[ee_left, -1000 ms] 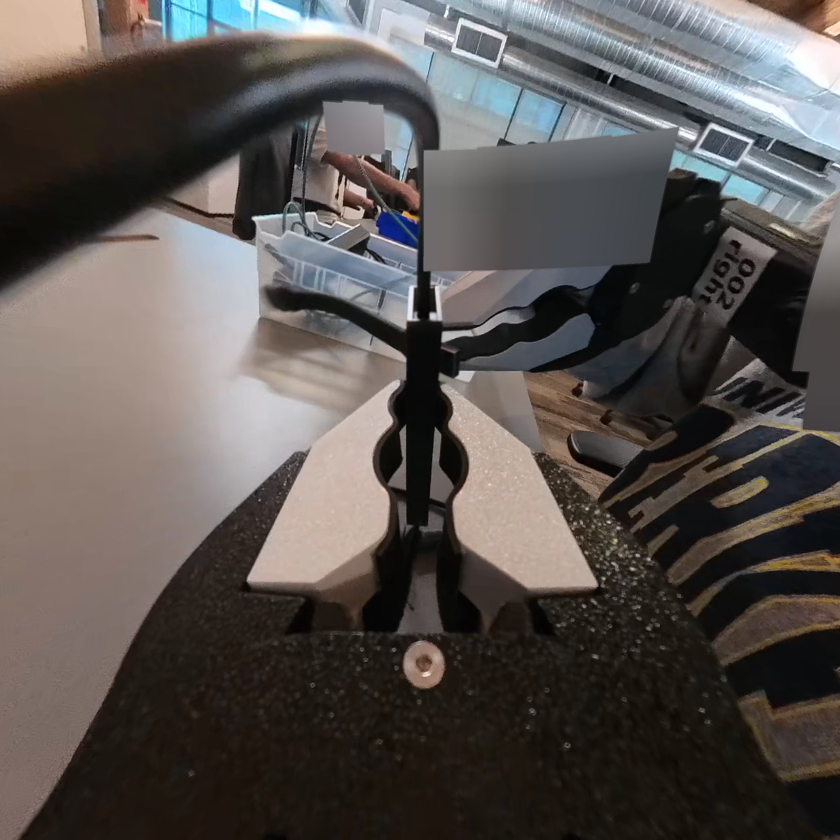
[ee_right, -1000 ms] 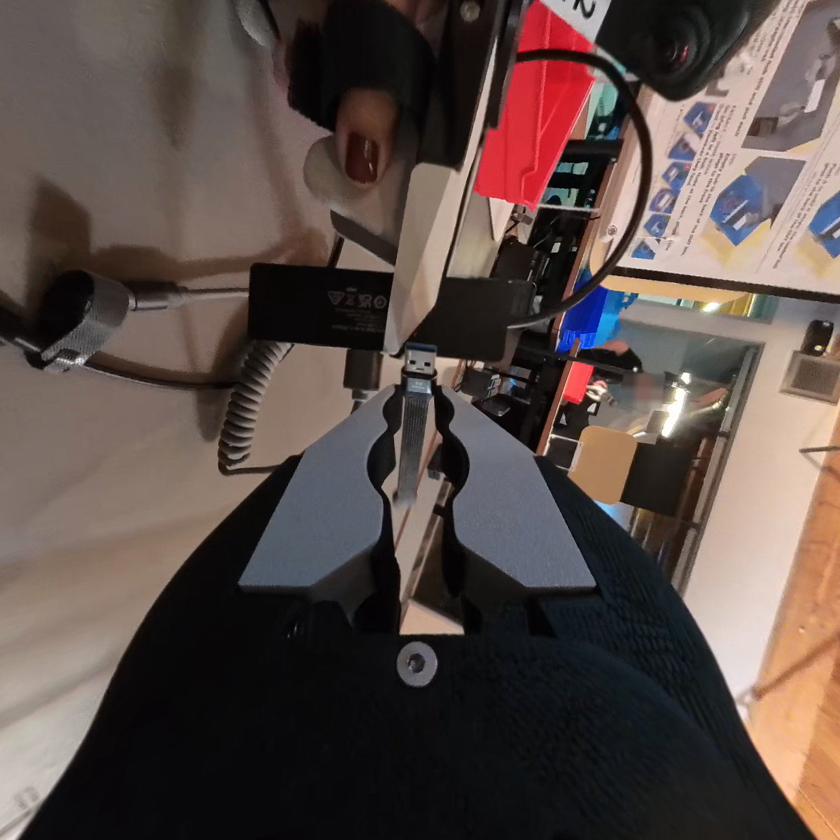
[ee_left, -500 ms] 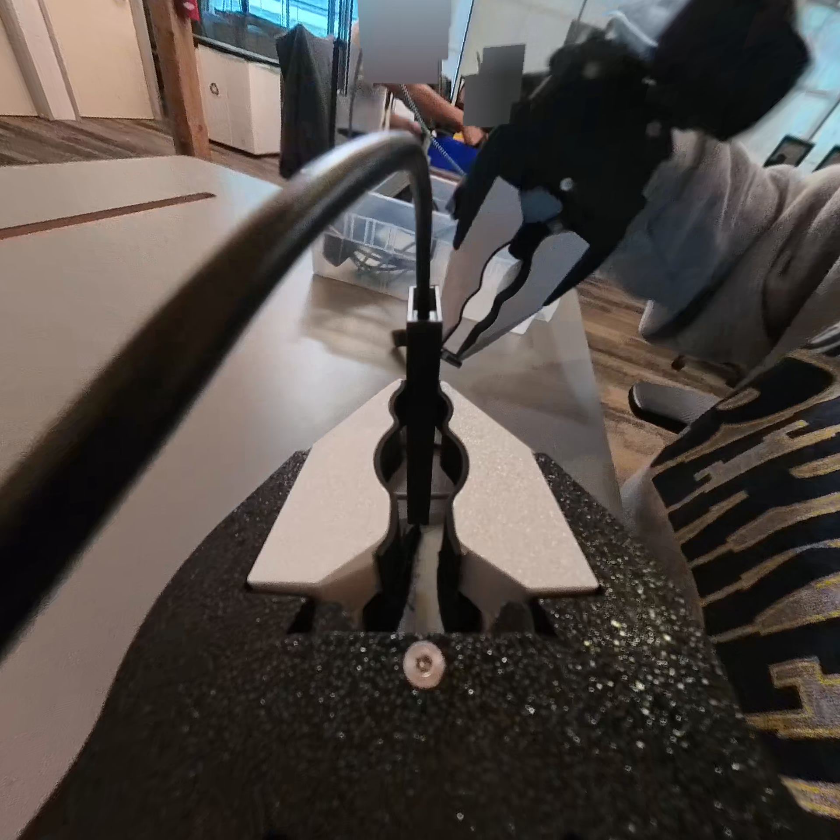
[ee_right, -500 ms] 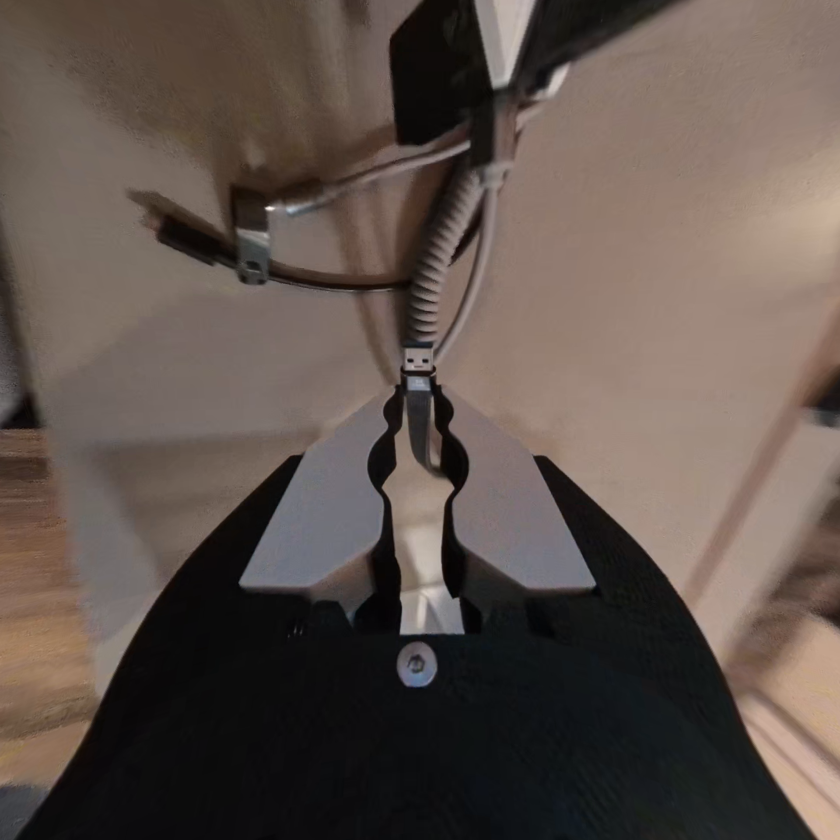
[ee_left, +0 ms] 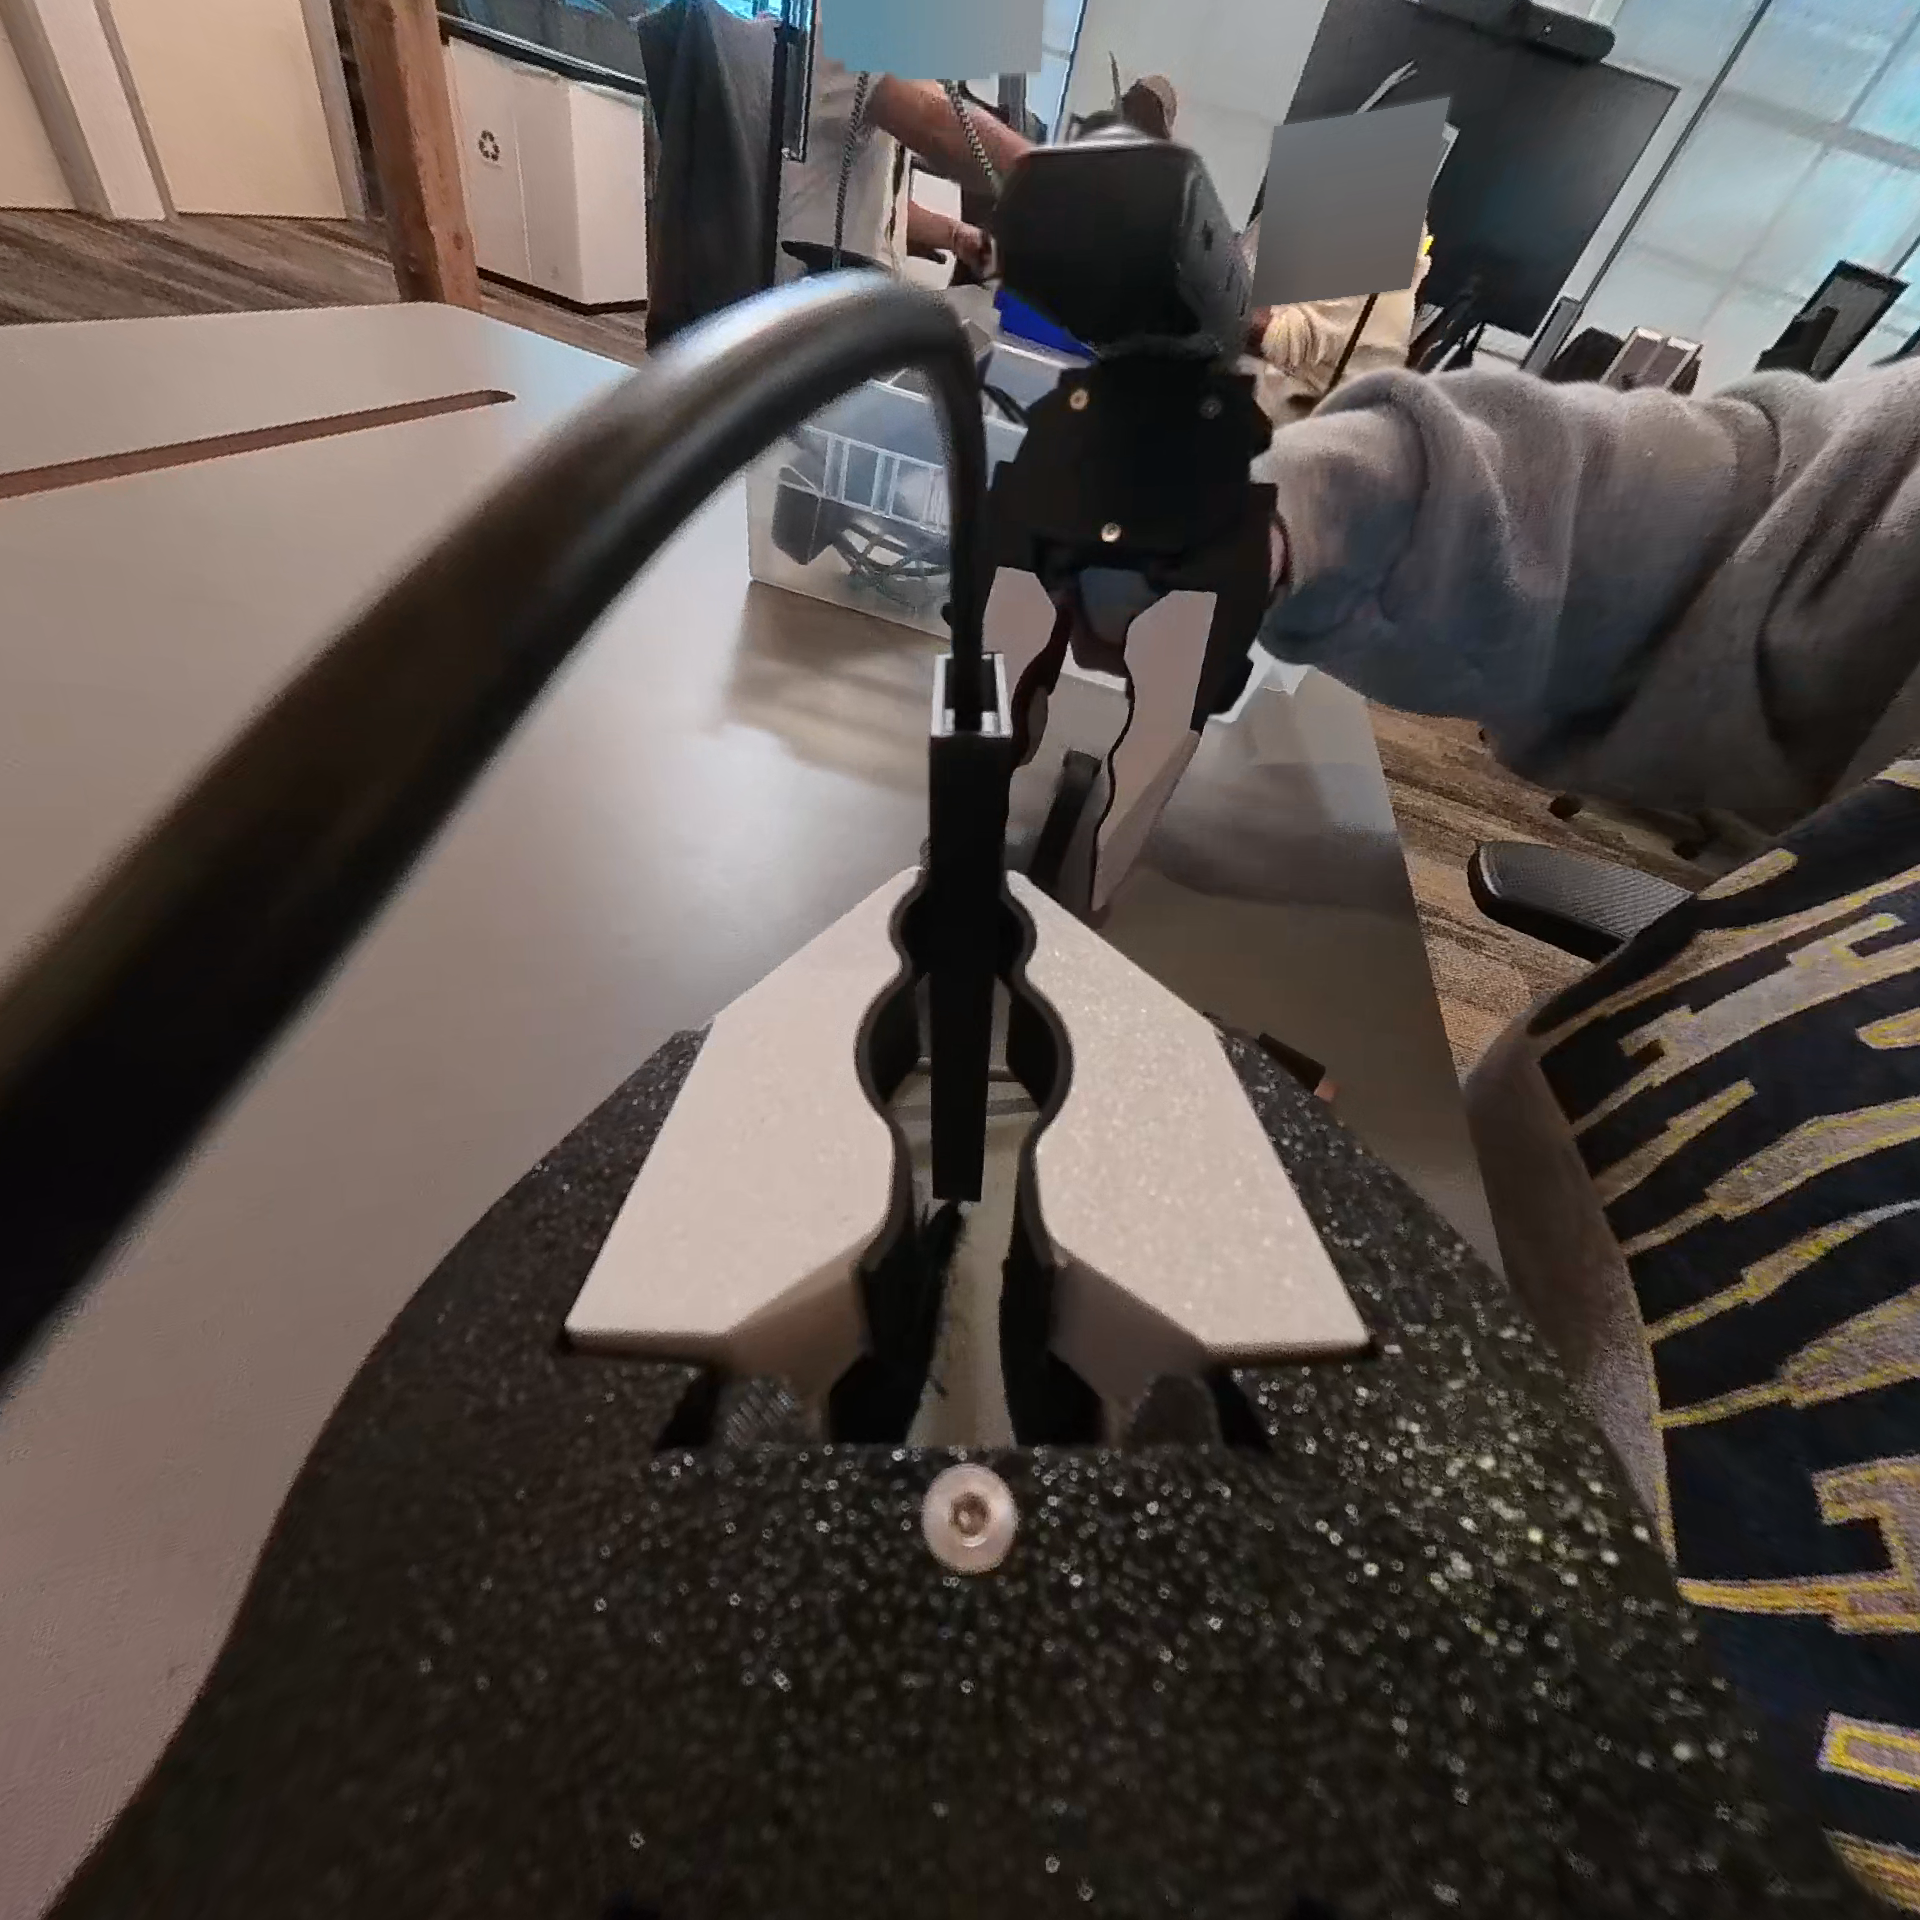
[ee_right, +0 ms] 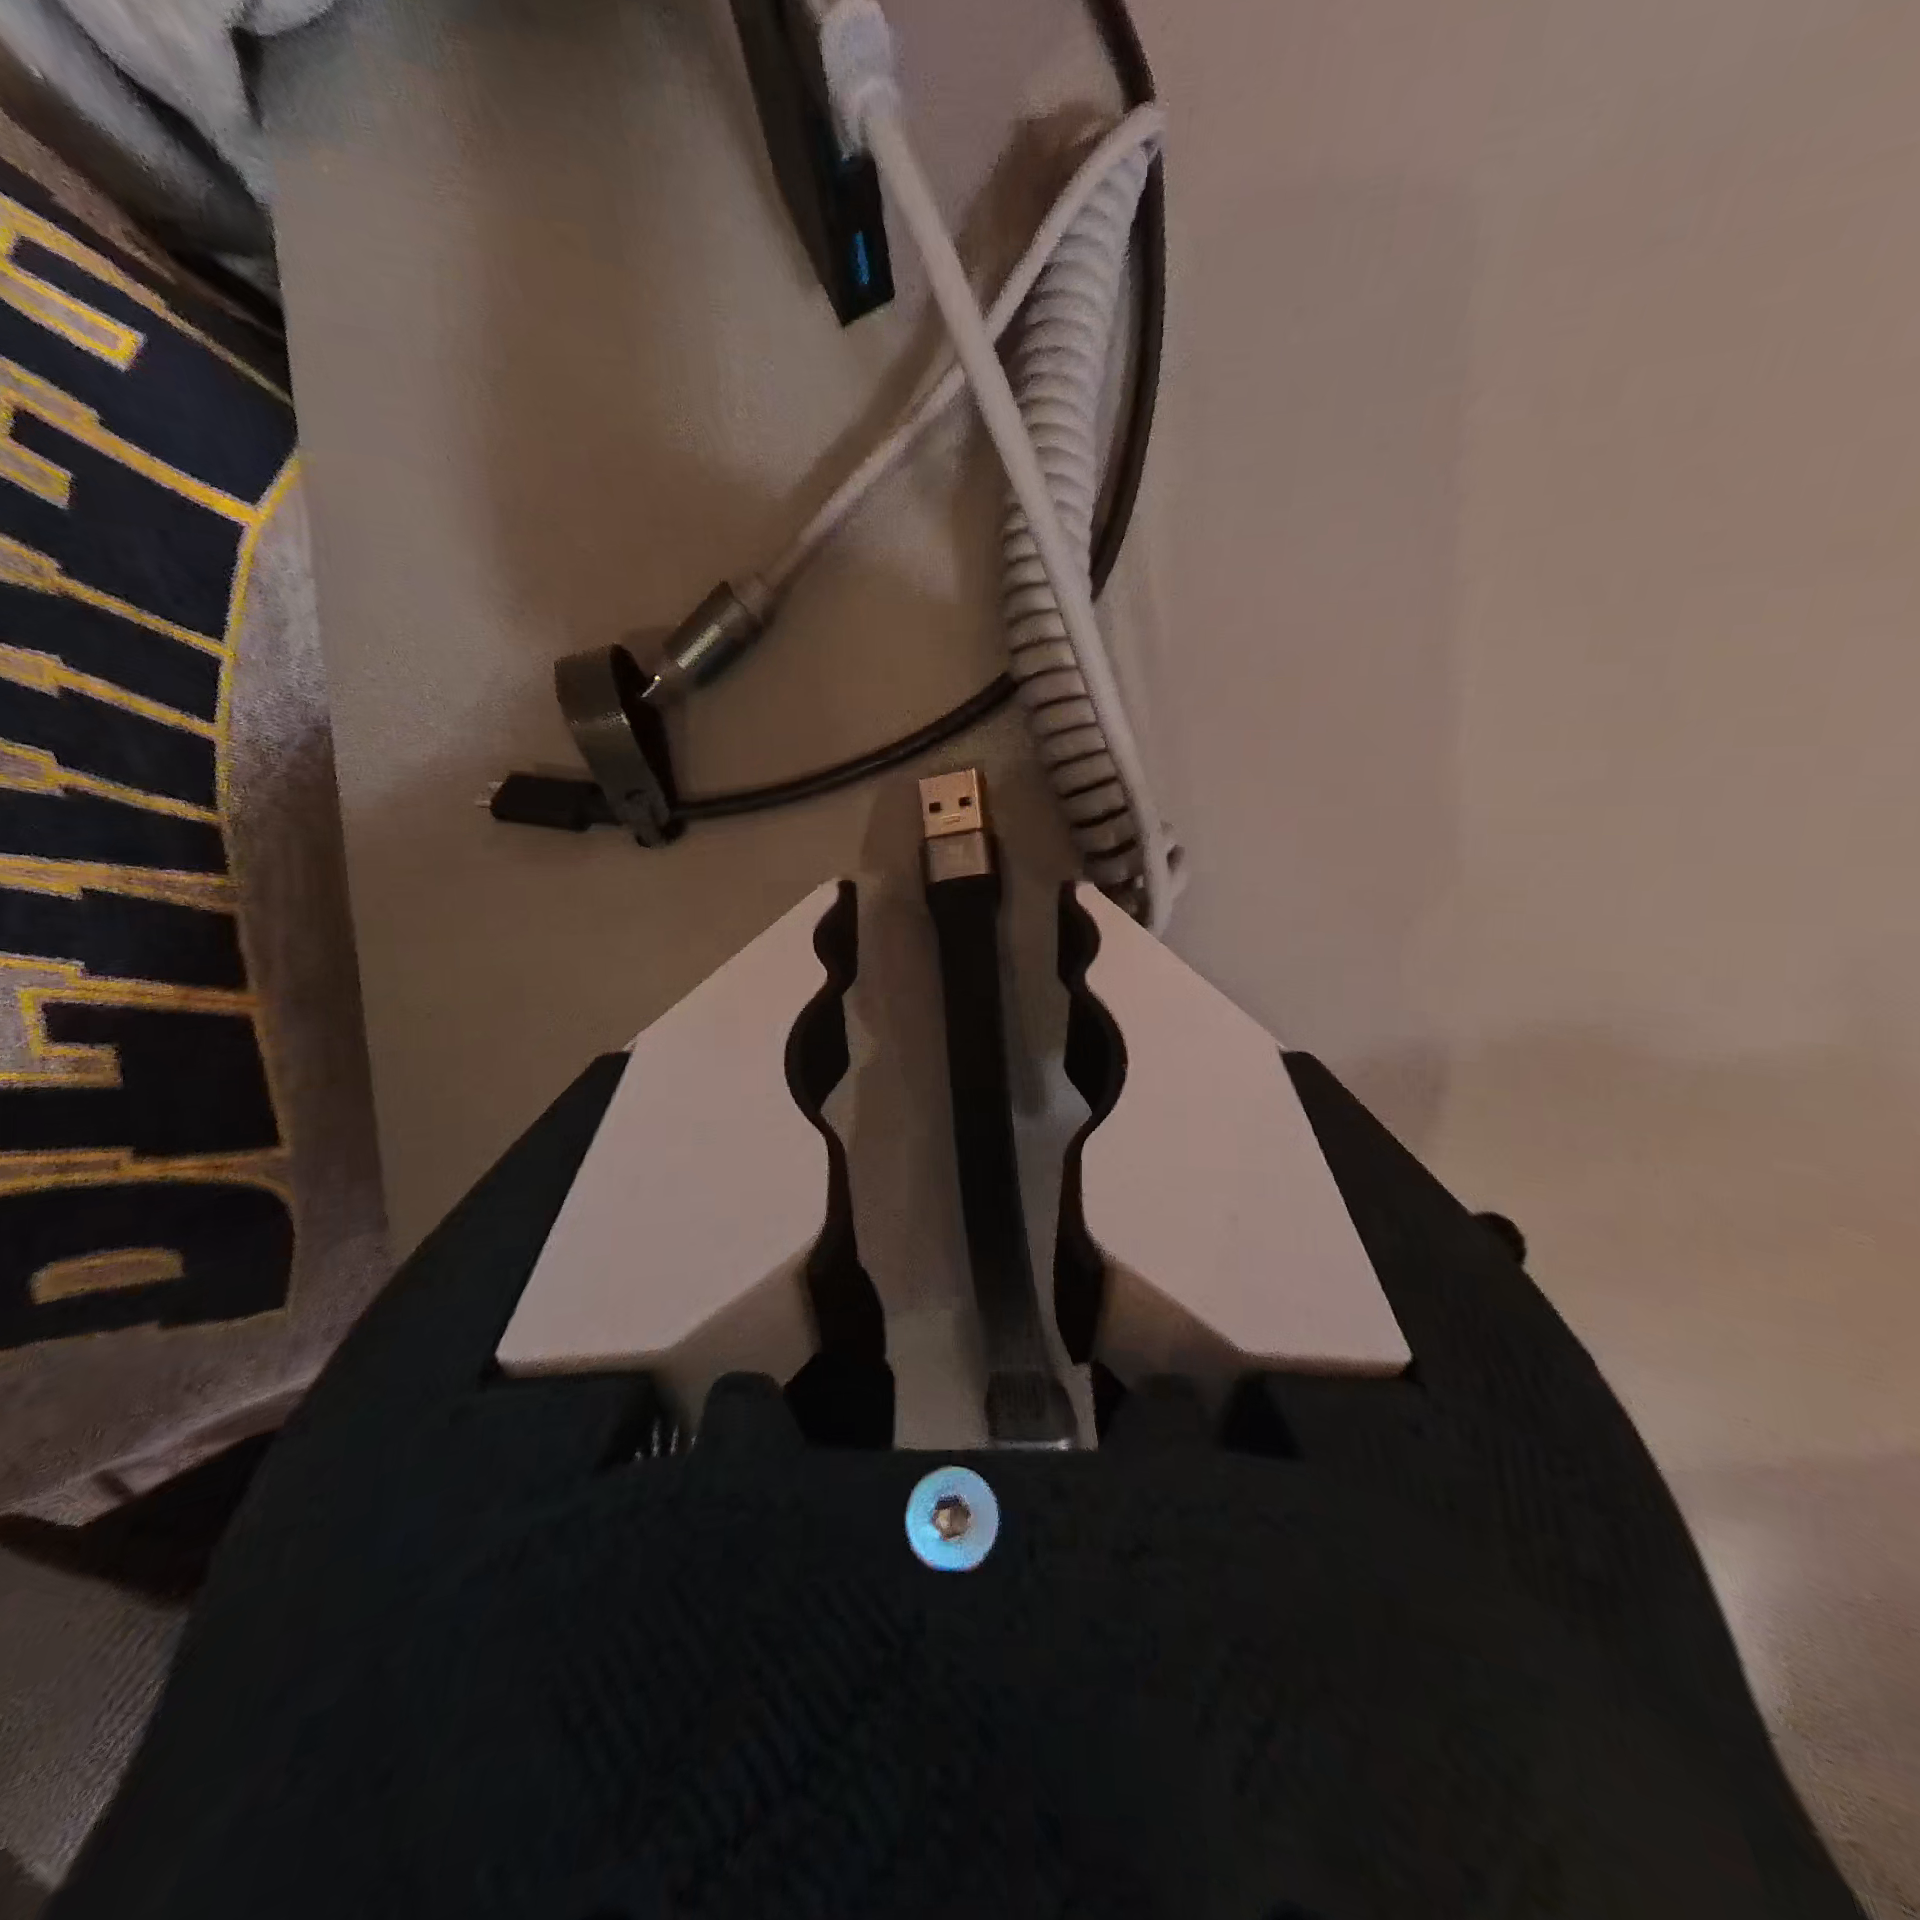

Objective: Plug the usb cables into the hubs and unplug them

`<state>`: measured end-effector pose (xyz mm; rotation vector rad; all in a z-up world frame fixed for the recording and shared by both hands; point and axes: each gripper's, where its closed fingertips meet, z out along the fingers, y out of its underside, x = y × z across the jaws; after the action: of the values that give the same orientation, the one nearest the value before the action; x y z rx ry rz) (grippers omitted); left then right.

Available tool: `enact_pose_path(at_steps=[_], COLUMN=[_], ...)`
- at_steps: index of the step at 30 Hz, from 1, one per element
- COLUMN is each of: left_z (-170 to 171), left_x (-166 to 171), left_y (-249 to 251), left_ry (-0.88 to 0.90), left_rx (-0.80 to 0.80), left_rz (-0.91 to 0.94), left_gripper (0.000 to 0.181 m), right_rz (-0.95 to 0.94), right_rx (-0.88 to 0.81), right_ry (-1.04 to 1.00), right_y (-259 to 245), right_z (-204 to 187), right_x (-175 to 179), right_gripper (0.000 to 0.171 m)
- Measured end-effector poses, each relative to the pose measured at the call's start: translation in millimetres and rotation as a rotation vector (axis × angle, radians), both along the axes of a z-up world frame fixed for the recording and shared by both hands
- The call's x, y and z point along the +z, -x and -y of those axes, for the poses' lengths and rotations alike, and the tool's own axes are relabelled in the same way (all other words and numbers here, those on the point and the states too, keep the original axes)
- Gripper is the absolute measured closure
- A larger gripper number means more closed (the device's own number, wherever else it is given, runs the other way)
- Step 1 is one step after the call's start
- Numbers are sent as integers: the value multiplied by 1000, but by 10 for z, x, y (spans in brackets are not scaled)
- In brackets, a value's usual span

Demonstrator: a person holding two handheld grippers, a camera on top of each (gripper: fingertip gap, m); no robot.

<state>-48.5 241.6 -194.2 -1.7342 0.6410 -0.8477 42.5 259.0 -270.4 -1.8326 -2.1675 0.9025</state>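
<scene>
Right gripper spread wide, plug let go moments ago, now lying loose between jaws at 12 o'clock, clear of hub. Left gripper kept clamped on hub. Unplug step judged done.

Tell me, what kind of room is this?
Probably an open office or workshop: long tables, an office chair, a clear bin of cables and recycling cabinets by the wall.
</scene>
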Motion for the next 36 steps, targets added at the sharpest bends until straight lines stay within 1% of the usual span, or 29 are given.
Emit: enact_pose_path(at_steps=[1, 3, 5, 8, 11, 13, 16, 19, 22, 24, 27, 30, 36], left_z=[2, 5, 12, 17, 48, 75, 109, 171, 220, 236, 267, 280, 293], left_x=[-1, 0, 11, 20, 47, 97, 195, 327, 418, 442, 467, 447, 448], left_y=[-5, -5, -3, -8, -40, -67, -99, -138, -141, -141, -157, -177, -183], left_ry=[0, 2, 3, 8, 6, -4, -13, -24, -73, -113, -154, -143, -141], left_rx=[-3, -7, -14, -25, -53, -74, -105, -154, -170, -164, -167, -182, -193], left_rz=[2, 9, 24, 48, 85, 127, 229, 348, 399, 394, 377, 374, 377], left_gripper=[174, 174, 174, 174, 174, 174, 173, 174, 173, 173, 173, 173, 174], right_rz=[-9, -8, -13, -45, -50, -92, -182, -267, -258, -230, -234, -257, -243], right_rx=[-3, -5, -16, -66, -76, -70, -67, -23, 72, 126, 208, 270, 344], right_ry=[-24, -132, -228, -248, -315, -411, -583, -828, -1147, -1289, -1371, -1384, -1426], right_y=[-4, -38, -65, -64, -98, -77, 10, 190, 357, 441, 545, 599, 598], right_z=[3, -26, -41, -2, -1, 0, 16, 75, 110, 124, 196, 282, 305], right_x=[-10, -40, -58, -60, -46, 116, 576, 1023, 1256, 1311, 1321, 1332, 1352], right_gripper=[135, 145, 150, 160, 162, 162, 163, 163, 163, 163, 163, 163, 163])
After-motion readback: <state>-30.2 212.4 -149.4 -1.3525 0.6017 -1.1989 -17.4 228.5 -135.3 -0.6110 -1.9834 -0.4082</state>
